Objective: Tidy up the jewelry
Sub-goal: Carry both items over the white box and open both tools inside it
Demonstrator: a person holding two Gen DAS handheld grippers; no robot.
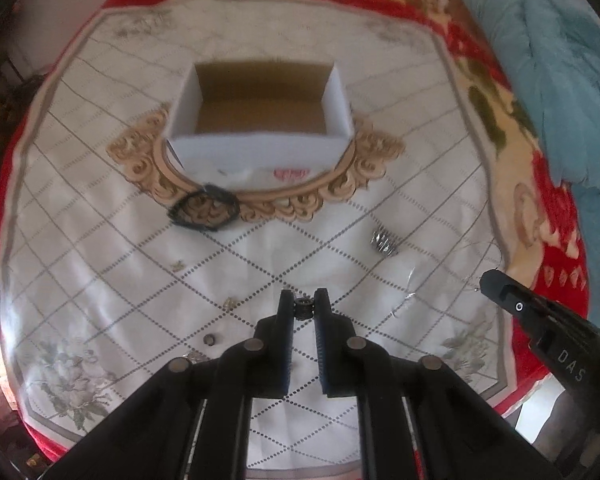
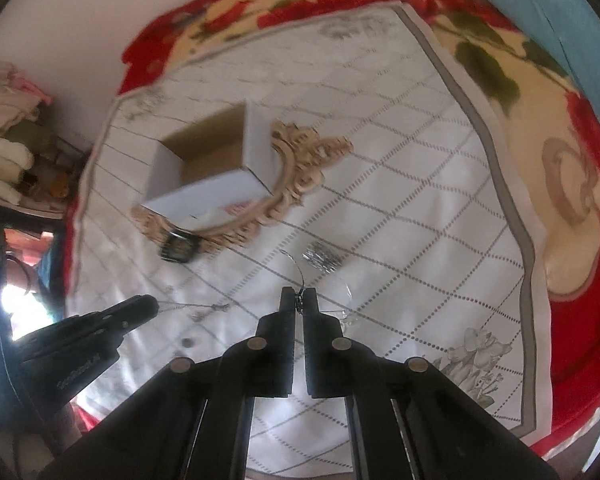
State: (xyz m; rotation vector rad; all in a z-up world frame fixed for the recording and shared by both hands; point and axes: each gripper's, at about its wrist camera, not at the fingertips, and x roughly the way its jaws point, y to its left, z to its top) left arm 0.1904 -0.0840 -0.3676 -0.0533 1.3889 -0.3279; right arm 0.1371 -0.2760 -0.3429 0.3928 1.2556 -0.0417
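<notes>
Cloth [image 1: 100, 240] spread on bed, serving as work surface.

Left to right across the cloth:
- Small stud [image 1: 209, 339] near the near-left edge, loose, with two pale bits beside it, too blurred to name.
- Black bracelet [image 1: 204, 209] lying flat, touching the front left corner of the box [image 1: 256, 152]. Box sits open-topped at cloth centre, inside looks empty; judged to be the drop point, so pieces are staged around it.
- Left gripper [image 1: 303, 304] closed on a small dark ring [image 1: 302, 305], pinched at the very fingertips, pointed toward the box. Tip hold suits so small a piece.
- Silver spiky piece [image 1: 384, 242] right of centre, untouched.
- Right gripper [image 2: 299, 302] clamped on a thin wire hoop [image 2: 298, 270], which arcs up out of the tips.

Sorting barely begun, by my reading.
</notes>
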